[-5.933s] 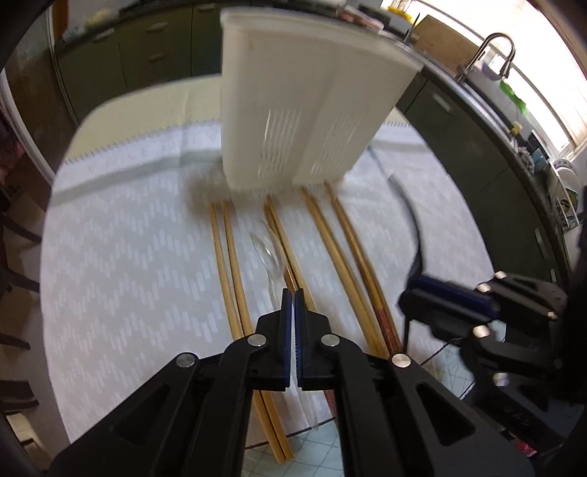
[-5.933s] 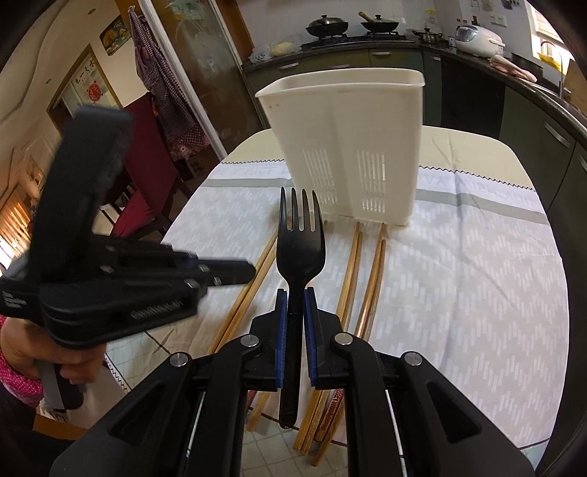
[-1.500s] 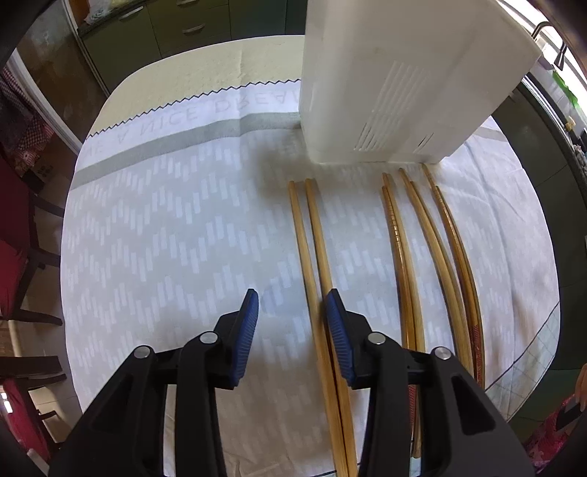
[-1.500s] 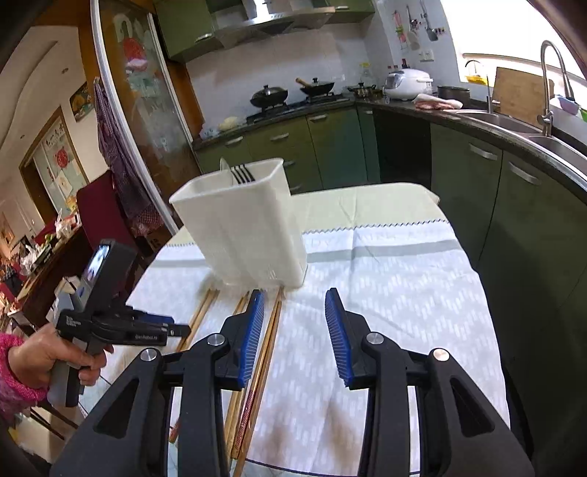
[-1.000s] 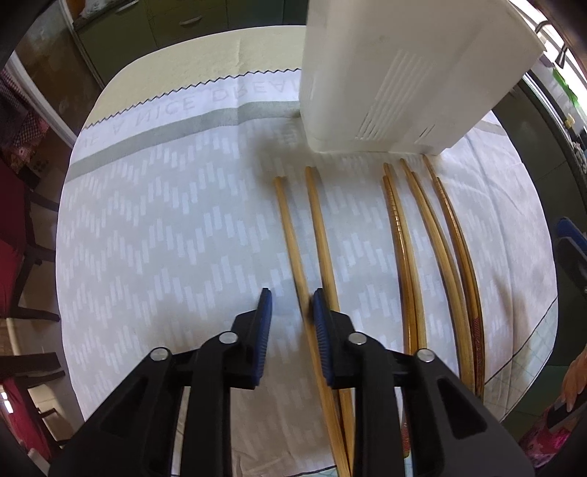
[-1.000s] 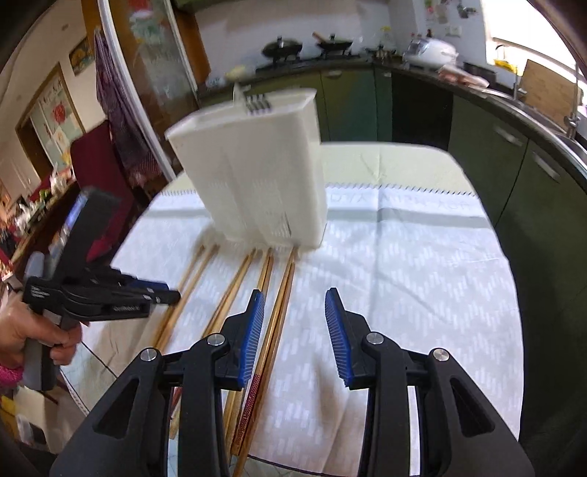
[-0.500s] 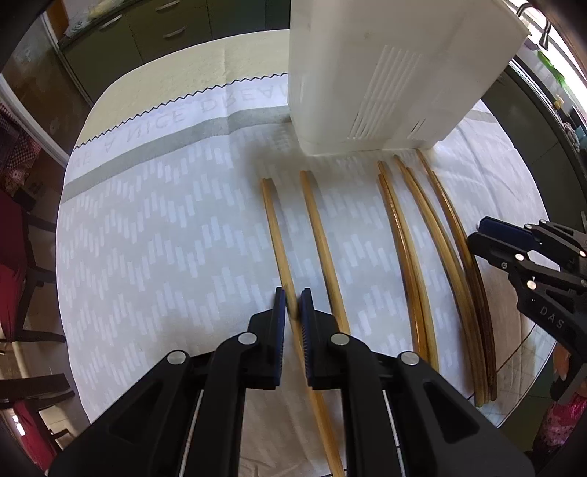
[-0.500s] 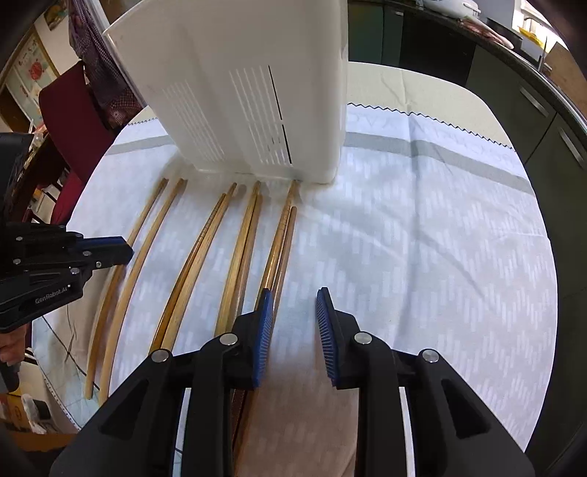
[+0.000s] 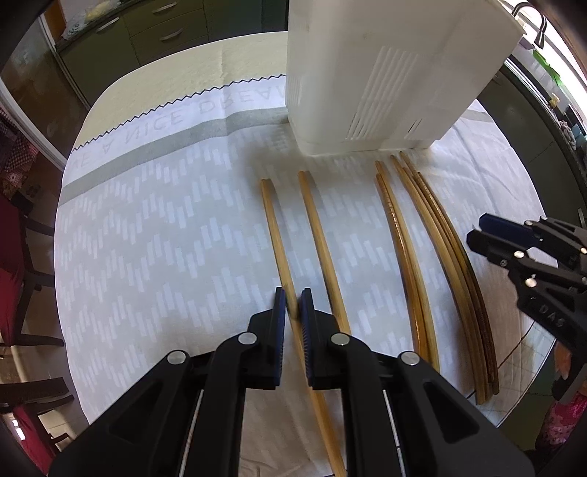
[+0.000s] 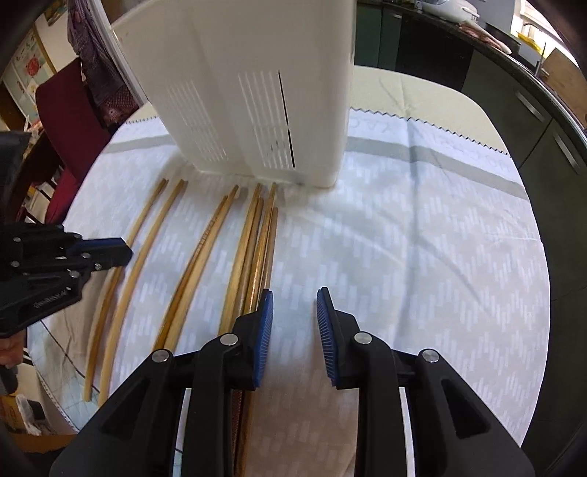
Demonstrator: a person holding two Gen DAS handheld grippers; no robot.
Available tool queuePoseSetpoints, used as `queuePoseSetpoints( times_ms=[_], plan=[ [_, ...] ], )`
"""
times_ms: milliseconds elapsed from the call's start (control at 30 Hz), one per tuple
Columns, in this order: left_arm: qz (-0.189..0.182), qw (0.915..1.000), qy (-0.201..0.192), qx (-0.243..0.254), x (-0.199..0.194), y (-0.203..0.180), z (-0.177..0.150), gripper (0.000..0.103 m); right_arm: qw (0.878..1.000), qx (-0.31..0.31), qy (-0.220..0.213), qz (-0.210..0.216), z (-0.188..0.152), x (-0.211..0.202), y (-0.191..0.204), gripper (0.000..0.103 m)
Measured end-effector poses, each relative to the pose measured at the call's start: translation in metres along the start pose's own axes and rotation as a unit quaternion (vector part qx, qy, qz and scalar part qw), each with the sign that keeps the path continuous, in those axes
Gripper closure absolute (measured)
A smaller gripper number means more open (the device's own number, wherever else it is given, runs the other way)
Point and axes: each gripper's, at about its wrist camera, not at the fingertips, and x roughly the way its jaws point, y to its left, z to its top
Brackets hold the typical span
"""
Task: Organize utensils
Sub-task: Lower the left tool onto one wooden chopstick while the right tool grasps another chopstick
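Note:
A white slotted utensil holder [image 9: 381, 73] stands on the table; it also shows in the right wrist view [image 10: 253, 95]. Several wooden chopsticks lie in front of it. My left gripper [image 9: 291, 306] is shut on the leftmost chopstick [image 9: 273, 227], low at the cloth. A second loose chopstick [image 9: 319, 238] lies just right of it. A bundle of chopsticks [image 9: 433, 249] lies further right. My right gripper [image 10: 293, 312] is open and empty, with its left finger beside the rightmost chopsticks [image 10: 256, 242]. The left gripper appears in the right wrist view [image 10: 110, 253].
A white patterned tablecloth [image 9: 165, 238] covers the round table; its edge [image 10: 543, 293] curves on the right. Red chairs [image 10: 69, 121] stand on the left. Dark green cabinets [image 9: 165, 33] line the far wall.
My left gripper has closed on the leftmost chopstick and shifted it away from its partner. My right gripper has come down low near the right-hand chopsticks and stays open.

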Motion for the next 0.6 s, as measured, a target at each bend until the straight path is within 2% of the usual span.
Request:
queuePoseSetpoints(
  times_ms=[200, 300, 400, 600],
  plan=[
    [0.0, 1.0, -0.001, 0.001, 0.0003, -0.002, 0.0001, 0.094, 1.0, -0.011, 0.013, 0.006, -0.0008, 0.0045, 0.0037, 0.077],
    [-0.001, 1.0, -0.002, 0.0, 0.0006, -0.0021, -0.0002, 0.094, 1.0, -0.008, 0.01, -0.015, 0.0017, 0.004, 0.0001, 0.077],
    [-0.001, 1.0, 0.0, 0.001, 0.0006, -0.0015, -0.0002, 0.094, 1.0, -0.009, 0.018, -0.003, 0.0, 0.0076, 0.0009, 0.077],
    [-0.001, 1.0, -0.002, 0.002, 0.0003, -0.0015, 0.0004, 0.094, 1.0, -0.012, 0.003, -0.004, 0.001, 0.0013, 0.0044, 0.077]
  ],
)
